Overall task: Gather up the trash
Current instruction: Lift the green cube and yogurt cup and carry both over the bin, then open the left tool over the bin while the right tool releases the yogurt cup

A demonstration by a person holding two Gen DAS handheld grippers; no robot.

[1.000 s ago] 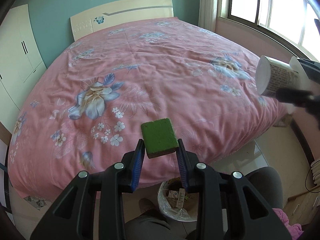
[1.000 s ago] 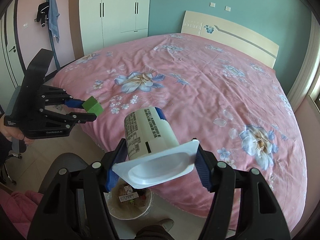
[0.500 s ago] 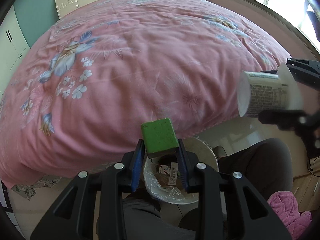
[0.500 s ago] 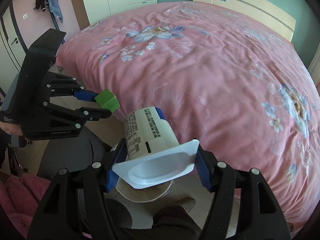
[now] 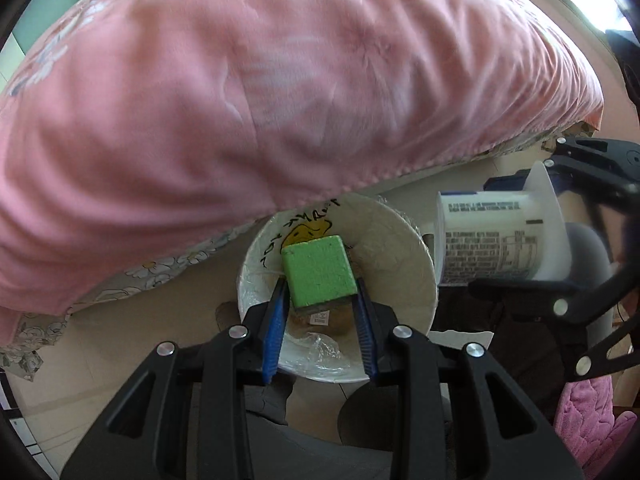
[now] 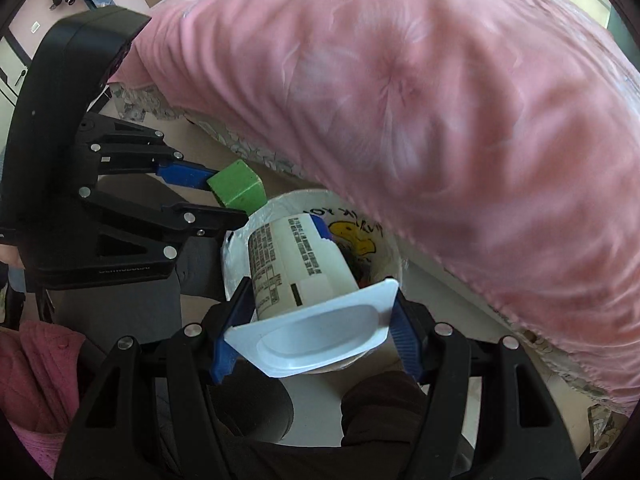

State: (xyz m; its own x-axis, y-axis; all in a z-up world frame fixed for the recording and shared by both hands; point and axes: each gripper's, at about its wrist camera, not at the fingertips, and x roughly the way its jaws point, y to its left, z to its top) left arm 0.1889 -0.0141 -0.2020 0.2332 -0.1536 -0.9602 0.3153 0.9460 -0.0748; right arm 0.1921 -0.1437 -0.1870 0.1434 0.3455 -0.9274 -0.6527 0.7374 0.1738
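Disposal step under way. Left gripper [image 5: 320,296] clamping green sponge block [image 5: 319,273], right gripper [image 6: 316,320] clamping white yogurt cup [image 6: 298,264]; both hanging directly over lined trash bin [image 5: 404,256] beside bed [image 5: 280,80]. Next: opening jaws, dropping both in.

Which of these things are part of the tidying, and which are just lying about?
Part of the job:
- green block, held in the left gripper
- white cup, held in the right gripper
- bin, already holding rubbish

Just there:
- pink bedspread
- pink cloth on the floor
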